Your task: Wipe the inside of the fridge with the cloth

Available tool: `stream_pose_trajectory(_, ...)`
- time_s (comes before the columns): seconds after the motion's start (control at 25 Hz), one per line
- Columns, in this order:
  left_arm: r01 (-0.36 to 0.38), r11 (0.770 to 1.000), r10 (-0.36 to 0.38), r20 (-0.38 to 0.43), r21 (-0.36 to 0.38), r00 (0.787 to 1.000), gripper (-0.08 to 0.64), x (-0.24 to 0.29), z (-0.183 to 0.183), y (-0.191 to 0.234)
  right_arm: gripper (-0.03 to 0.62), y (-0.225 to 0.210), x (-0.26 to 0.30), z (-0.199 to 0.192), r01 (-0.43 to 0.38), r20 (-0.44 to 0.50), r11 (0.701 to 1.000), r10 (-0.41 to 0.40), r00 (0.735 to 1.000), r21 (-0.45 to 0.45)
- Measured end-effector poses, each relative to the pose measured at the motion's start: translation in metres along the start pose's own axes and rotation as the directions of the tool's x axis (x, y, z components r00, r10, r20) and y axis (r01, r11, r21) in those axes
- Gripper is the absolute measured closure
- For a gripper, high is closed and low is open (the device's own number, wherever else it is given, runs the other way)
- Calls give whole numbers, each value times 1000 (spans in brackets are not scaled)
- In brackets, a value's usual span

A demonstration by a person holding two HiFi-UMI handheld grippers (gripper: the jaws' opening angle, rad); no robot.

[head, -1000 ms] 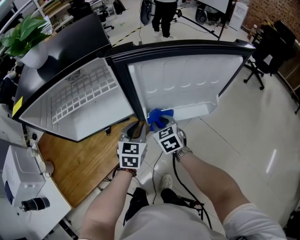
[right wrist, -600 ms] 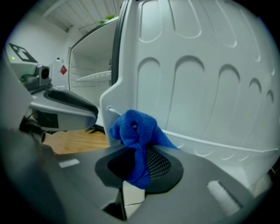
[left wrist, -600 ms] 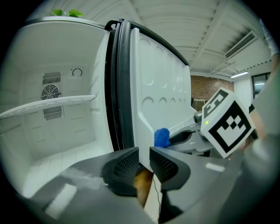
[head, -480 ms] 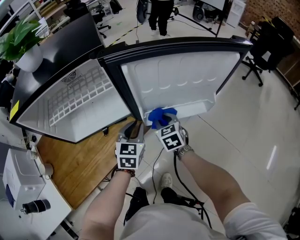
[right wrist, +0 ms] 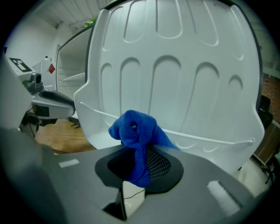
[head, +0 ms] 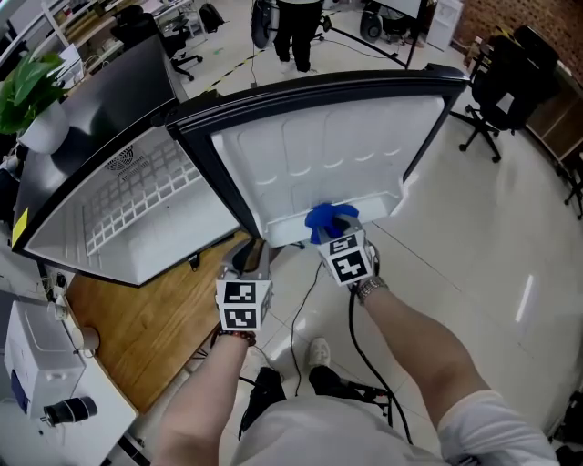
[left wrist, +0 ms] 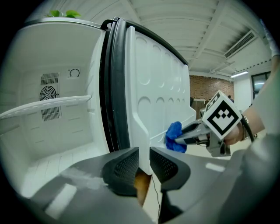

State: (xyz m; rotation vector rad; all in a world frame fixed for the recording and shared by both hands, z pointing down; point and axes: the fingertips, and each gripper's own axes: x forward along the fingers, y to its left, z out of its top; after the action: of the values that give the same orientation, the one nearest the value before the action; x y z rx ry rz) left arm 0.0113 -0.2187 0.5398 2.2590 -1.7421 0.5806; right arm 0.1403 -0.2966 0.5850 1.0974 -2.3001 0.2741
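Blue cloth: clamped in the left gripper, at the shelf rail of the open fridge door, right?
No: the right gripper clamps the blue cloth, at the shelf rail of the open fridge door. Right gripper view shows it between those jaws. The left gripper grips the door edge.

A potted plant in a white pot fills the upper left corner of the room. A wooden board lies on the pale tiled floor, with a white machine just beside it at the lower left. At the far end a person stands, well apart from a black office chair near a brick wall. A long air vent runs along the ceiling.
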Motion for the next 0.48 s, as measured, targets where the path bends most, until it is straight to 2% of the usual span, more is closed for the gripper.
stream_pose_trajectory(0.48,-17,1000,17,10,9,1000,474,4,9,-4,525,-82,-19,-19,124,-32,991,-123,992,40)
